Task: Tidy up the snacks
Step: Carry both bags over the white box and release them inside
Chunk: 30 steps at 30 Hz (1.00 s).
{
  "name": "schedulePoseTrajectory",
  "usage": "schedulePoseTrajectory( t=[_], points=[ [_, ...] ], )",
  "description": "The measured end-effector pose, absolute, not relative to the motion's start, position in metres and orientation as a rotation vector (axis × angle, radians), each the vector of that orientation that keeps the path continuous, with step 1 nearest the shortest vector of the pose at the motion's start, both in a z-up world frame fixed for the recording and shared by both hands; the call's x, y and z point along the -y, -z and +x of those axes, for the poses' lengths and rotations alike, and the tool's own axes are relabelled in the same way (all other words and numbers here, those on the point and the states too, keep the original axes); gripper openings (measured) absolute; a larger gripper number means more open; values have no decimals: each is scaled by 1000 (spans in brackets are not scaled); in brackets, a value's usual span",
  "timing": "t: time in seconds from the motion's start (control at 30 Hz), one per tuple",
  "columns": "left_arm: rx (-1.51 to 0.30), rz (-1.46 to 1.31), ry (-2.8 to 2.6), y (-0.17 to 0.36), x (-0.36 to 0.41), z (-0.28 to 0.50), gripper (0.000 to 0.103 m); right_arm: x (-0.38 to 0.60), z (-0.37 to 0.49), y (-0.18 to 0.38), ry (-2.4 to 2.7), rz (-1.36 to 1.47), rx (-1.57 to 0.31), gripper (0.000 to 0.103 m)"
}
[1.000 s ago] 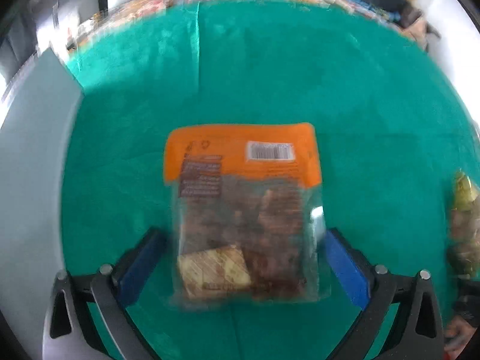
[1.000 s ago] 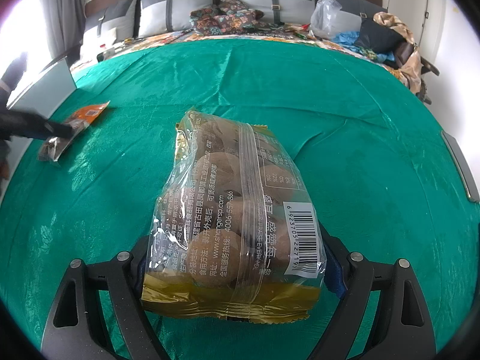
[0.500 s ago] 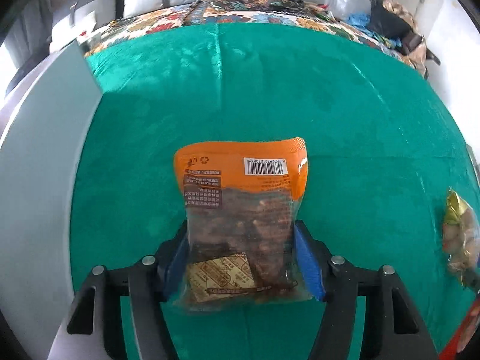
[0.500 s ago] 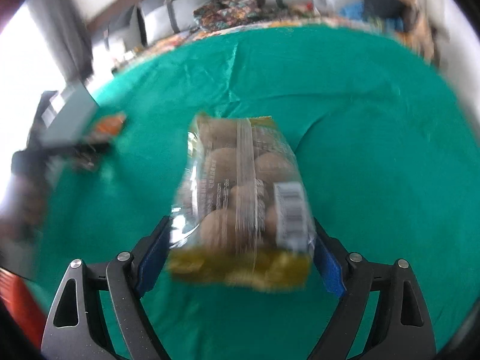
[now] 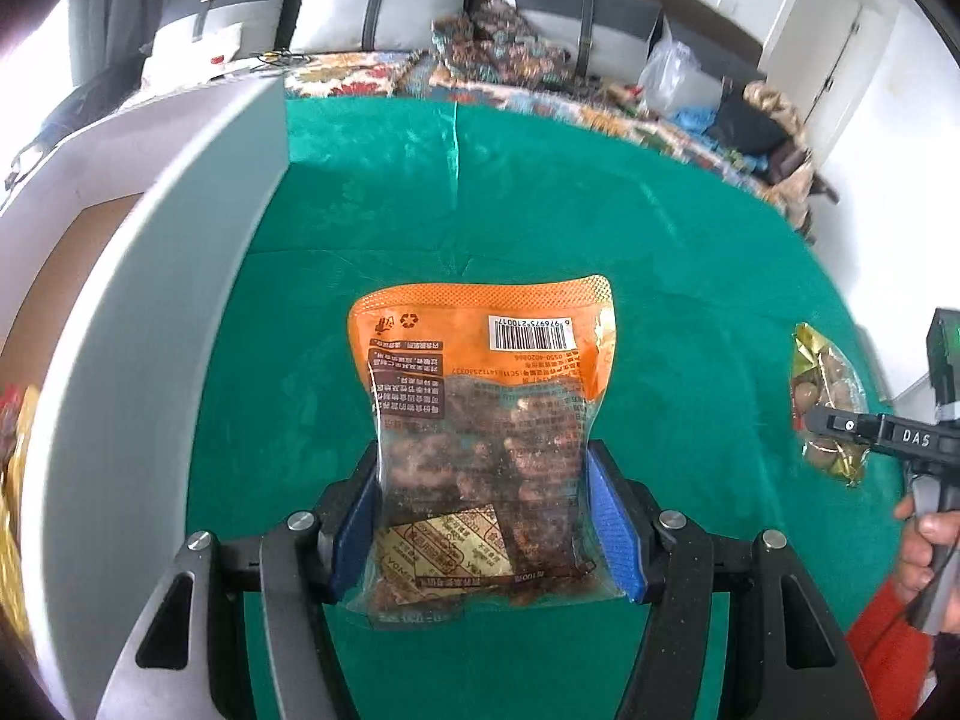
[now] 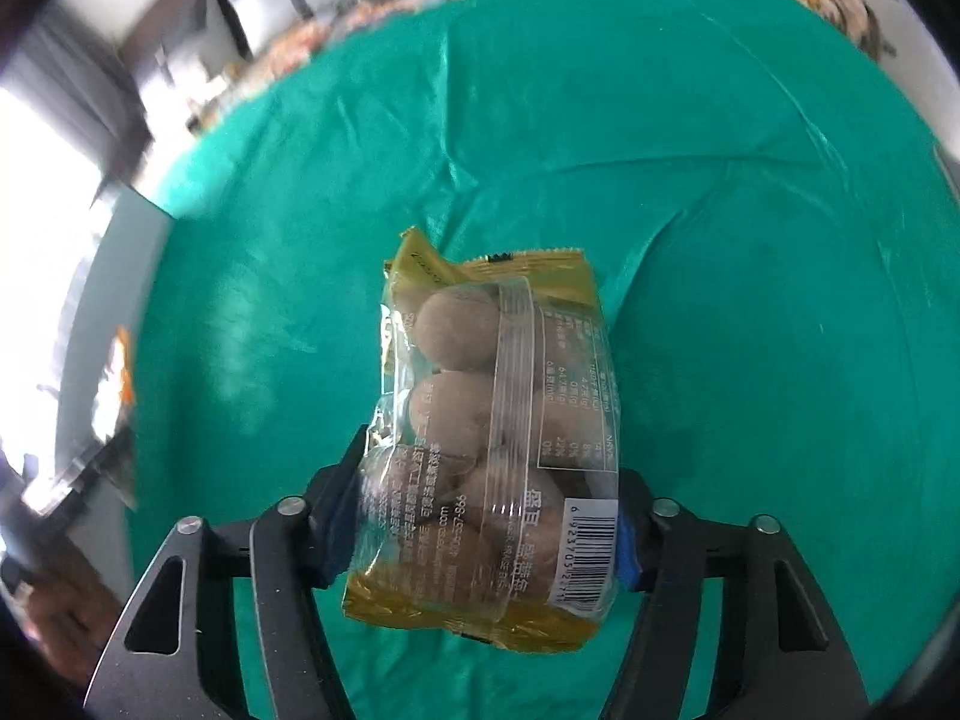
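The orange snack pouch (image 5: 480,420) is pinched between the left gripper (image 5: 486,531) pads. The yellow nut packet (image 6: 492,450) is clamped by the just-closed right gripper (image 6: 486,531), above the green cloth (image 6: 750,300).

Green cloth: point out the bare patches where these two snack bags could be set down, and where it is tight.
Bare: the green cloth beyond the orange bag, up to the patterned bedding; also right of the yellow bag. Tight: the left edge, along the white box, and the right edge, where the right gripper holds its bag.
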<state>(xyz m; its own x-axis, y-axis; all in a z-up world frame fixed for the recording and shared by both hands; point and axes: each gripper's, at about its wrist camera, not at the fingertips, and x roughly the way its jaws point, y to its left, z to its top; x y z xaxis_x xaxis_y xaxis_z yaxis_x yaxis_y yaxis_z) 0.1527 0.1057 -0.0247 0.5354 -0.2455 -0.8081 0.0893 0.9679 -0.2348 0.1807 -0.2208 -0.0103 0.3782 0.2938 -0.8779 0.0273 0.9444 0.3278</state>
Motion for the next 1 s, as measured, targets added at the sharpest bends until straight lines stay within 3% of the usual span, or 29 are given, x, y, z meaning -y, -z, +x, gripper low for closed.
schedulePoseTrajectory(
  t=[0.27, 0.5, 0.73, 0.83, 0.9, 1.0],
  points=[
    [-874, -347, 225, -38, -145, 114, 63, 210, 140, -40, -301, 328, -1083, 66],
    [-771, -287, 34, -95, -251, 91, 63, 85, 136, -115, -583, 240, -987, 66],
    [-832, -197, -294, -63, -361, 58, 71, -108, 125, -154, -884, 132, -946, 66],
    [-889, -225, -382, -34, -387, 40, 80, -170, 122, -139, -961, 102, -968, 72],
    [-908, -240, -418, -22, -398, 27, 83, -203, 125, -116, -963, 86, -1028, 86],
    [-891, -226, -442, -19, -395, 15, 83, -218, 119, -89, -941, 81, -1076, 85]
  ],
)
